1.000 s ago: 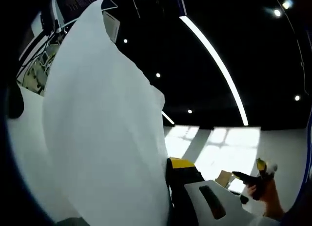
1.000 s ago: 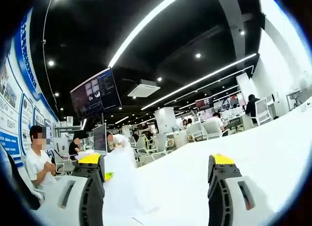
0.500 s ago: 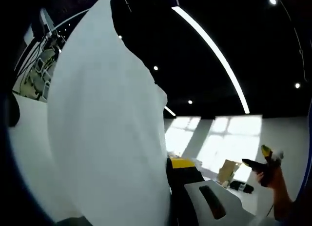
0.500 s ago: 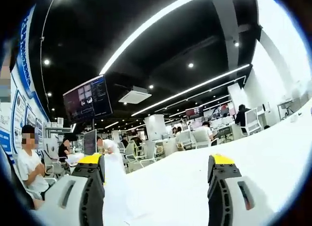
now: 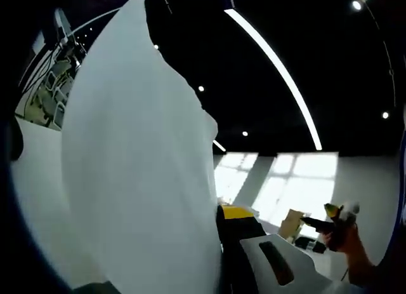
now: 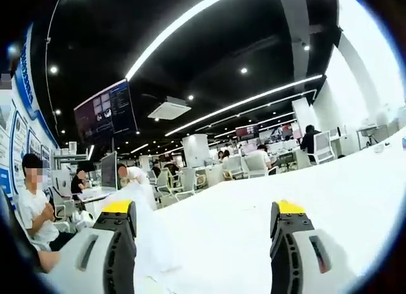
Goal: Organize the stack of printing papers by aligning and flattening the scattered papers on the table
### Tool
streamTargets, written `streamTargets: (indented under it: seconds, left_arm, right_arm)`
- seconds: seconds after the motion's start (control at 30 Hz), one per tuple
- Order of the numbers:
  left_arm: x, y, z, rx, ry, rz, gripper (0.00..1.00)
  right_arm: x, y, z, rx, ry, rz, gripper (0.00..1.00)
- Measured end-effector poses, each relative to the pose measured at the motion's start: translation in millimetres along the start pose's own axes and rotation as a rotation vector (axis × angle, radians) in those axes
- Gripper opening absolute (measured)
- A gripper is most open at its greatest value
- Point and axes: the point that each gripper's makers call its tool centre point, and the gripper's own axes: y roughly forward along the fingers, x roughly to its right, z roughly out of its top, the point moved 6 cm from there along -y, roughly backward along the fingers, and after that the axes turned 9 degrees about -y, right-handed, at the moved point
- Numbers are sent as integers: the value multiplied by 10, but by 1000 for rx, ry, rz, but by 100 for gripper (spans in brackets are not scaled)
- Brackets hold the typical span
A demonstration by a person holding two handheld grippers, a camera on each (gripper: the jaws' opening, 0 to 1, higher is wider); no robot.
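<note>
A tall sheaf of white printing paper (image 5: 139,180) stands upright in the left gripper view and covers the left half of it. My left gripper (image 5: 212,221) is shut on its lower edge; the yellow-tipped right jaw presses against the paper and the other jaw is hidden behind it. In the right gripper view my right gripper (image 6: 203,208) is open, its jaws far apart over the white table (image 6: 254,218). The same paper (image 6: 143,227) rises just beside its left jaw; whether they touch I cannot tell. The right gripper (image 5: 330,224), held by a hand, also appears low at the right.
A seated person in a white shirt (image 6: 38,208) is at the far left. Desks, chairs, monitors and several people (image 6: 254,164) stand beyond the table's far edge. A brown cardboard box (image 5: 292,223) sits by the bright windows.
The paper stays clamped and upright in my left gripper. The right gripper's view has tilted slightly, and the paper beside its left jaw now looks lower and wider.
</note>
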Motion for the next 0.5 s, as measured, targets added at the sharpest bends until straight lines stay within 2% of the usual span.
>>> streamTargets:
  seconds: [0.5]
  left_arm:
    - [20, -3, 12, 9, -9, -6, 6]
  right_arm:
    - [-129, 25, -17, -10, -7, 18, 82]
